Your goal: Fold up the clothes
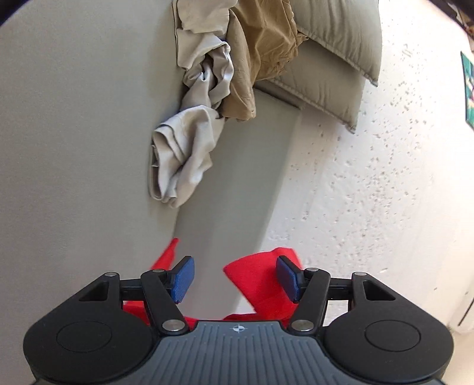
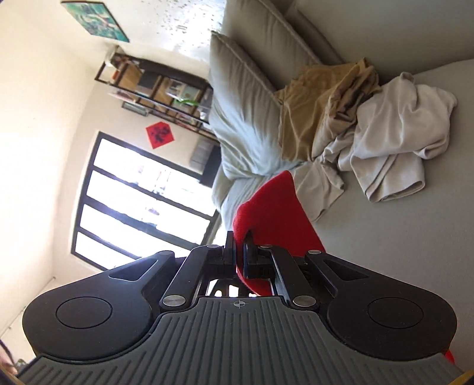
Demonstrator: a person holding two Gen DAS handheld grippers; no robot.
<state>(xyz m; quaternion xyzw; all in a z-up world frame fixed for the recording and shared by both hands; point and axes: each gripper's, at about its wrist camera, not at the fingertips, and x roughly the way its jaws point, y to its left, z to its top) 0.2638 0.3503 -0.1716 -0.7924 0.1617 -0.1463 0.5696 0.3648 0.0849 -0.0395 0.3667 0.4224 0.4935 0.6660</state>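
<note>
Grey-green sofa [image 2: 385, 237] fills most of both views, two matching cushions [image 2: 243, 97] propped at its back. White textured wall [image 1: 370, 177] behind it, speckled finish. Teal framed picture [image 2: 94, 20] on the cream wall. Black-framed window [image 2: 142, 201], blown out with daylight, main light source. Red diamond paper sign [image 2: 160, 136] just beside the window. Dark open shelving unit [image 2: 157, 88] nearby, cluttered, contents too blurred to read.
</note>
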